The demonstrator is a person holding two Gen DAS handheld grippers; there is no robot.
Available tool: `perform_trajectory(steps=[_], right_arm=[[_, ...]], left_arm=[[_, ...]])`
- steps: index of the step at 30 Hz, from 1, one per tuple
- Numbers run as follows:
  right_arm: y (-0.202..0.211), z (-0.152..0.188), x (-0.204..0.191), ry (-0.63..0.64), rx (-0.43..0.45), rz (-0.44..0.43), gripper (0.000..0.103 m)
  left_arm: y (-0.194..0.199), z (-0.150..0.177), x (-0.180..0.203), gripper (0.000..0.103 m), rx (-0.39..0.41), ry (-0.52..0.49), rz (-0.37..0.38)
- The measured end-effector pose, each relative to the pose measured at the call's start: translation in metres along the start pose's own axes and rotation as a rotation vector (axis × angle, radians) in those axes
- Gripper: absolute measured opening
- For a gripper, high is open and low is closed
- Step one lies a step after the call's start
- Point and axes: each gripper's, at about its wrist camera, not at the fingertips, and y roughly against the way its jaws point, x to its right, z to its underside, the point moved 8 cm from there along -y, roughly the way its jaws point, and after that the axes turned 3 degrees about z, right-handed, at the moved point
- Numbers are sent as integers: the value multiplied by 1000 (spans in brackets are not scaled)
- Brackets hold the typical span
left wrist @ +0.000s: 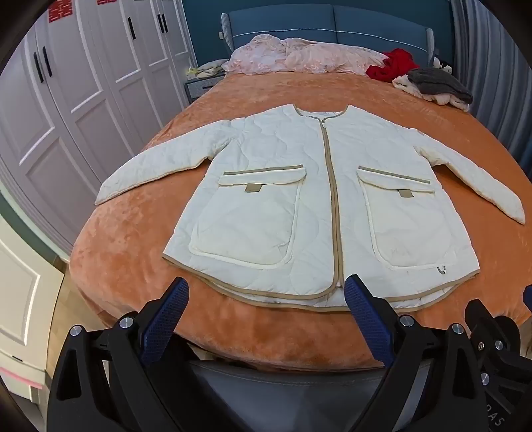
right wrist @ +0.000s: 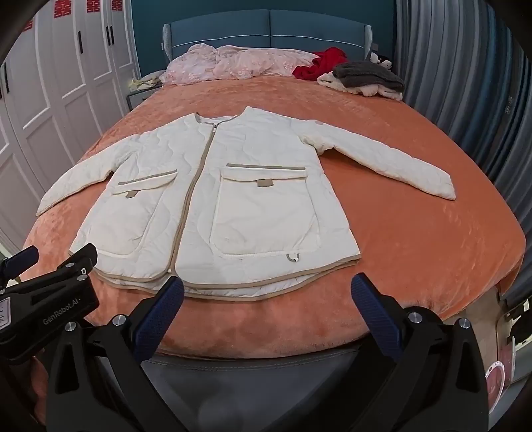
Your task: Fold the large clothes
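Jacket (left wrist: 319,199) flat on orange bedspread (left wrist: 133,266).

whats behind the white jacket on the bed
Behind the white jacket: a pink quilt, a red garment and a grey-and-cream clothes pile. Whatever lies under those stays hidden.

Both wrist views downward over bed (left wrist: 133,266)

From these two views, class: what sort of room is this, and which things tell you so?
Most likely a home bedroom. A bed with a blue padded headboard fills the room, white wardrobe doors line one wall, and a rumpled pink quilt lies near the headboard.
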Motion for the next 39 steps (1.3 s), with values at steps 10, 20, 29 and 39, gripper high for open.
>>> perform_trajectory(steps=[10, 20, 29, 39], right_arm=[[8, -6, -6, 9, 14, -1, 98], [6, -9, -11, 30, 6, -2, 98], [6, -9, -14, 34, 5, -3, 98], [5, -10, -16, 36, 5, -2, 98]], left_arm=[[-1, 3, -2, 93, -8, 10, 5], [0, 1, -3, 93, -10, 9, 3], [-2, 2, -5, 93, -11, 10, 2], [-5, 0, -6, 93, -11, 6, 0]])
